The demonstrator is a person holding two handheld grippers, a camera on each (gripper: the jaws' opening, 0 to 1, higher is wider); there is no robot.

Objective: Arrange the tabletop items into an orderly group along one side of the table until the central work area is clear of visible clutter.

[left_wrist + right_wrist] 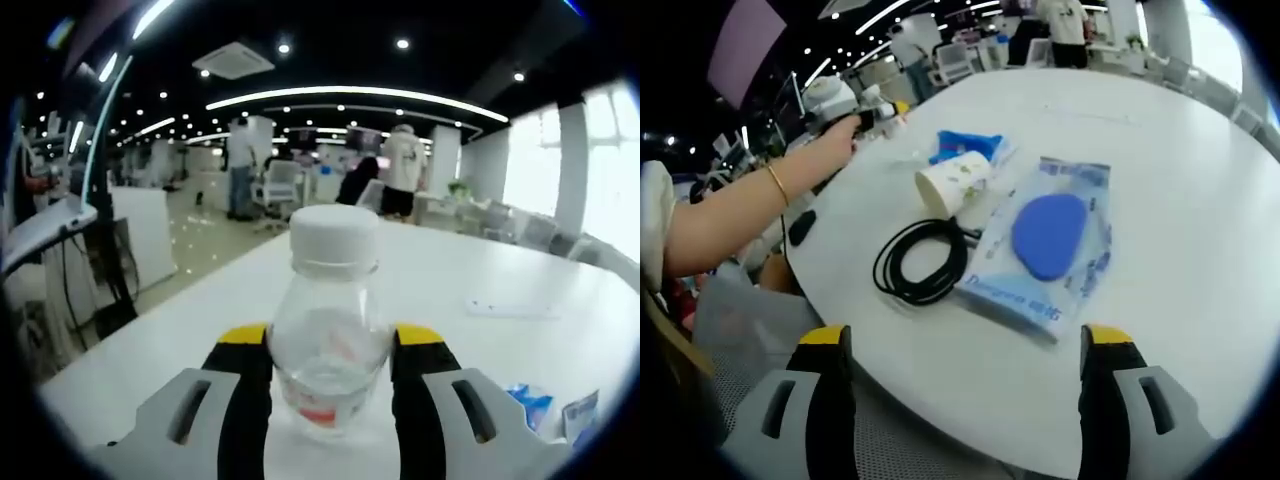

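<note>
A clear plastic bottle [328,345] with a white screw cap is clamped between the left gripper's [330,380] jaws above the white table [520,340]; the right gripper [965,385] is held wide open, empty, short of a coiled black cable [920,262], a paper cup [952,183] on its side and a glossy blue wipes packet [1045,245].

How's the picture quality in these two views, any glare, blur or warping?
Left gripper view: windows at the right blow out to white glare, the ceiling light strips curve from fisheye warping, and the bottle is sharp while the people behind are soft. Right gripper view: even lighting, the table edge bows, the wipes pack is clear, the arm at left slightly blurred.
</note>
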